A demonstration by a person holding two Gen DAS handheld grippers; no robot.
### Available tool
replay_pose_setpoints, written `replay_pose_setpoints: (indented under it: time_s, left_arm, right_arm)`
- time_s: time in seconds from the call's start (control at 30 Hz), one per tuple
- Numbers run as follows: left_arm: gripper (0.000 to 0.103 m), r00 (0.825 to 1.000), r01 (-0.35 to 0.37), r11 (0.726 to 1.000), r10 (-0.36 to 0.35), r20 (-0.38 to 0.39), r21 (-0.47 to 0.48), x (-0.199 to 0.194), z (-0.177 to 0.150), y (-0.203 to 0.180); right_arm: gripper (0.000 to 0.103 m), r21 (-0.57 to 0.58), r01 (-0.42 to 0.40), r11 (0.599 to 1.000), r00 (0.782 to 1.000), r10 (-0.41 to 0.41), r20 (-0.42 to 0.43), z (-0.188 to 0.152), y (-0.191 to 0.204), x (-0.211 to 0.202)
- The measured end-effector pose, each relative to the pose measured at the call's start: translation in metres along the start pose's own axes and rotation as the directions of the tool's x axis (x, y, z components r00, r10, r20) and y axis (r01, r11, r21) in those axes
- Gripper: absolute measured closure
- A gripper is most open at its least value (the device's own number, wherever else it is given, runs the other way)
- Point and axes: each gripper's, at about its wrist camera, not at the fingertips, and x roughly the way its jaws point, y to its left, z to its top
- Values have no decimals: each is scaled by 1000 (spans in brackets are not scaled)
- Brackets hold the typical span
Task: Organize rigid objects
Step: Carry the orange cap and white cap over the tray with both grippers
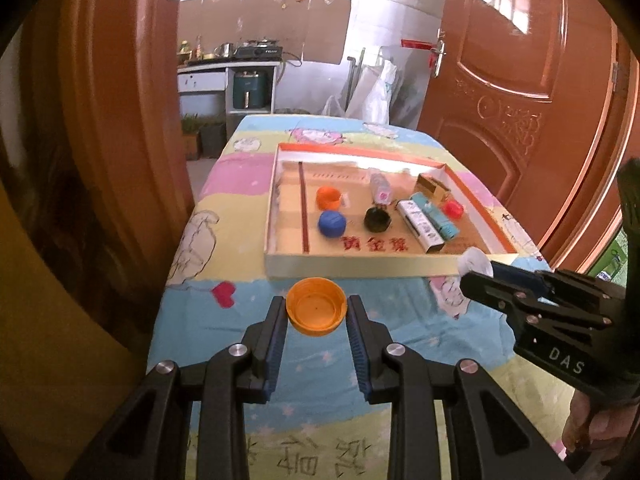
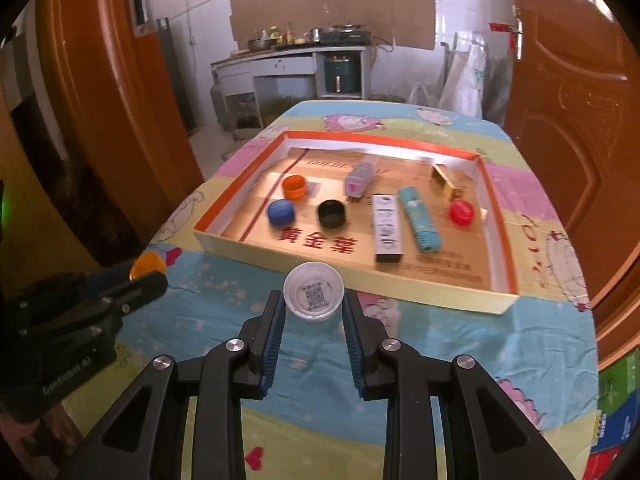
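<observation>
Orange cap [image 1: 316, 306] sits clamped, mouth up, in my left tongs [image 1: 317, 312]; white cap [image 2: 313, 297] is gripped likewise in my right tongs [image 2: 314, 304] — both held above the surface. Just beyond waits the tray [image 2: 420, 286], caps grouped left — presumably where mine belong.

Left claw [image 2: 150, 276]: its orange cap [image 2: 147, 264] mostly hidden behind the fingers.
Person's hand [image 1: 596, 424]: cut by the frame's lower right edge.
Small bottle [image 2: 360, 178] in the tray [image 2: 304, 264]: label blurred, unreadable.
Far counter items [image 2: 280, 36]: too small to identify.
</observation>
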Motion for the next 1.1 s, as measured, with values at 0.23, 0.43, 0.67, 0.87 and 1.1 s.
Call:
replay_pose_setpoints:
  time_s: [0.23,0.43,0.67,0.87,1.1]
  left_arm:
    - [72,1000,-8,1000,8,27,15,1,18,-16]
    - [72,999,-20,999,19,44,28,5,31,-27]
    - [72,998,-40,998,37,55,42,11,46,-37]
    - [72,997,-50,997,47,59,50,18,57,-40]
    - [72,996,-66,996,62,59,59,27,68,-41]
  right_arm:
    - [73,25,19,1000,1000,-19,14,0,-22,-10]
    - [73,29,25,999,999,-26,27,4,-32,-15]
    - [73,24,33,999,999,-34,40,13,-41,-16]
    - [73,21,30,999,999,-31,45,19,-47,-14]
    - [73,8,32,999,998,-33,49,26,-53,-11]
